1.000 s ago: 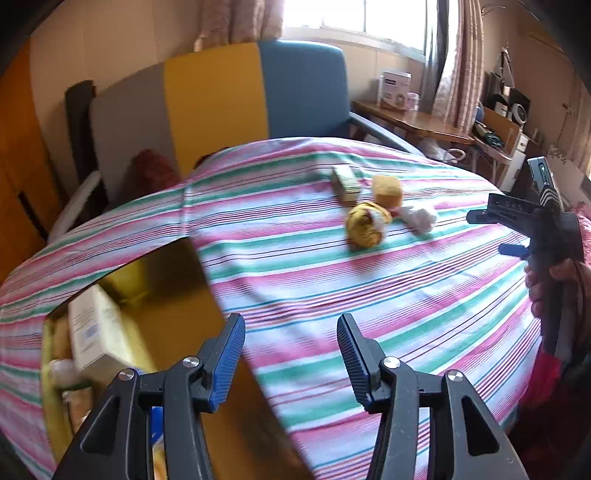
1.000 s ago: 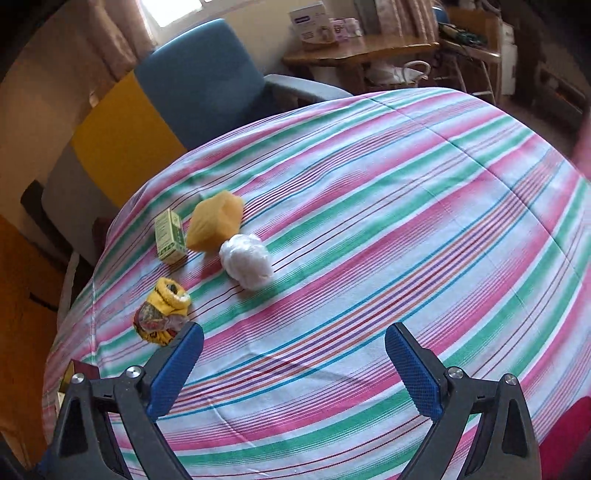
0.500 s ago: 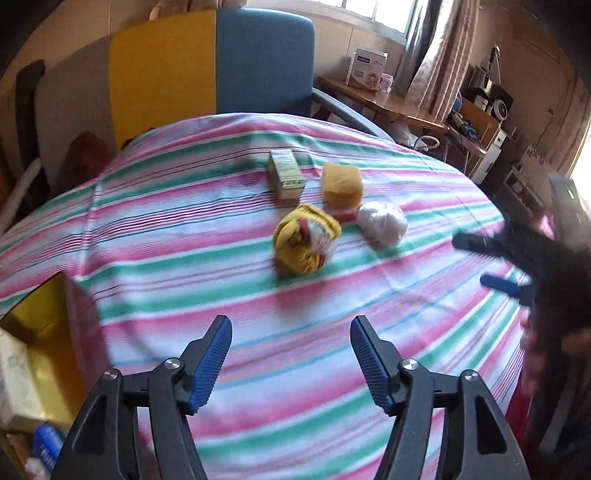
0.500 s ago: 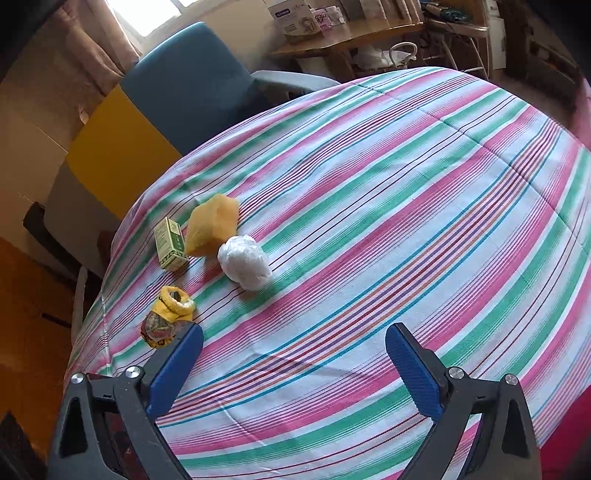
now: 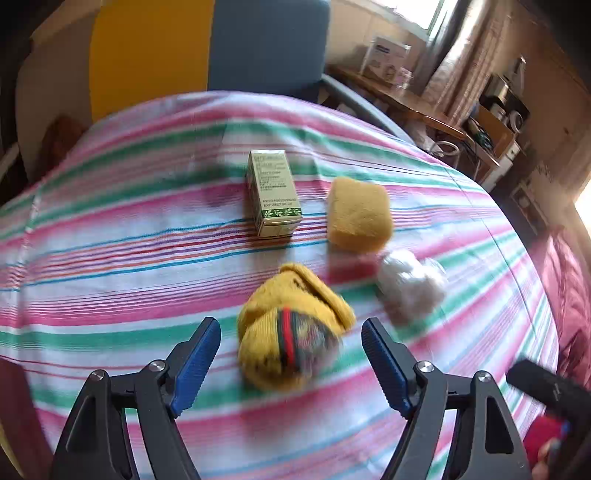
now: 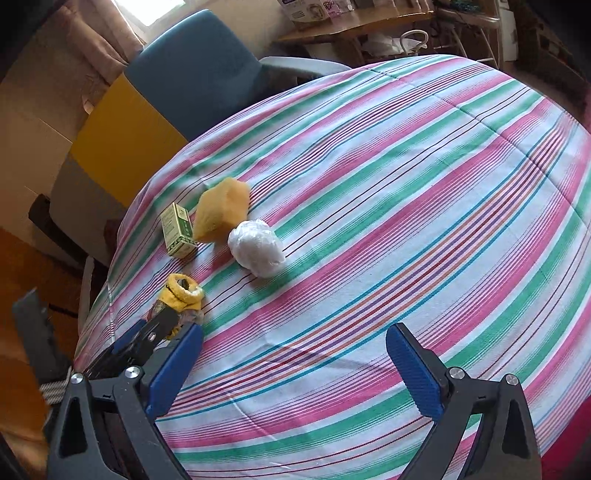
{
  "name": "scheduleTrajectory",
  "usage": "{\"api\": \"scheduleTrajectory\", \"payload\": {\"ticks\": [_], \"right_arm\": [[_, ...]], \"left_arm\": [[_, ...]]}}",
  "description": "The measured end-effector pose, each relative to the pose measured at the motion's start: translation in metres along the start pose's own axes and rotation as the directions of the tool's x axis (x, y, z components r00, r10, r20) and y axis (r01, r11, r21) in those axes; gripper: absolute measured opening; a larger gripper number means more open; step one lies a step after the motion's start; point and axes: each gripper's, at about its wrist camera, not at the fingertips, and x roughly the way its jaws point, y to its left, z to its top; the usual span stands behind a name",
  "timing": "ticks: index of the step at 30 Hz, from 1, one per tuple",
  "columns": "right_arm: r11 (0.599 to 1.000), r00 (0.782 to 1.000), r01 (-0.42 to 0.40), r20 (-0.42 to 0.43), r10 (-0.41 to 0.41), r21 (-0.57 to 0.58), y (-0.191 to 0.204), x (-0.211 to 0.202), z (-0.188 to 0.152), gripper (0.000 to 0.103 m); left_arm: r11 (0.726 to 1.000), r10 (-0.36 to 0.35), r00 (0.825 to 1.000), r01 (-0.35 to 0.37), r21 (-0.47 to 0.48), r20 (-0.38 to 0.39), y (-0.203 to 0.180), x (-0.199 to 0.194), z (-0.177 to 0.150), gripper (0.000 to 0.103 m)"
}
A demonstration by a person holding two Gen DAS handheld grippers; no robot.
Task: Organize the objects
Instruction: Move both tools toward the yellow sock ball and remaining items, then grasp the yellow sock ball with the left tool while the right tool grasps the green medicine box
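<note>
A rolled yellow sock (image 5: 291,325) (image 6: 181,295) lies on the striped tablecloth (image 5: 110,258) (image 6: 406,184). My left gripper (image 5: 290,354) is open, its jaws on either side of the sock's near end, not closed on it. Behind the sock lie a green-and-cream small box (image 5: 273,192) (image 6: 177,230), a yellow sponge (image 5: 358,214) (image 6: 221,208) and a white crumpled bag (image 5: 410,288) (image 6: 256,247). My right gripper (image 6: 295,369) is open and empty over the cloth, well to the right of the objects. The left gripper's finger (image 6: 147,334) shows at the sock in the right wrist view.
A chair (image 5: 207,48) (image 6: 166,96) with yellow and blue back panels stands beyond the table's far edge. A wooden side table (image 5: 406,99) (image 6: 354,26) with boxes stands further back. The right gripper's handle (image 5: 546,384) shows at the lower right of the left wrist view.
My left gripper has moved forward from the yellow container at the table's left to the sock, which now sits between its open jaws. The right gripper has barely moved.
</note>
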Motion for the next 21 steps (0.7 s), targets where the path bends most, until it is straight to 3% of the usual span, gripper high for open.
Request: {"api": "scheduleTrajectory", "payload": {"ticks": [2,4,11,14,17,21], "right_arm": [[1.000,1.000,0.002,0.002,-0.002,-0.004,0.001,0.001,0.000,0.100],[1.000,1.000,0.005,0.002,-0.005,-0.009,0.001,0.002,0.000,0.100],[0.998,1.000,0.010,0.022,-0.008,-0.065,0.009,0.001,-0.002,0.099],[0.994,1.000,0.013,0.022,-0.010,-0.109,0.017,0.002,-0.006,0.099],[0.986,0.999,0.025,0.025,-0.021,-0.167,0.027,0.003,-0.013,0.095],[0.965,1.000,0.008,-0.012,-0.012,-0.261,0.048,0.010,-0.024,0.079]], "left_arm": [[1.000,-0.016,0.999,0.015,-0.025,-0.034,0.004,0.014,0.000,0.053],[0.999,-0.033,0.999,0.032,-0.034,-0.020,0.007,0.011,-0.004,0.038],[0.998,-0.064,0.997,0.063,0.019,0.038,0.008,-0.046,-0.042,0.037],[0.997,-0.077,0.996,0.077,0.001,0.037,0.016,-0.073,-0.063,0.037],[0.996,-0.083,0.995,0.083,-0.014,0.052,0.026,-0.101,-0.077,0.037],[0.997,-0.081,0.992,0.083,-0.011,0.092,0.038,-0.134,-0.092,0.037]]}}
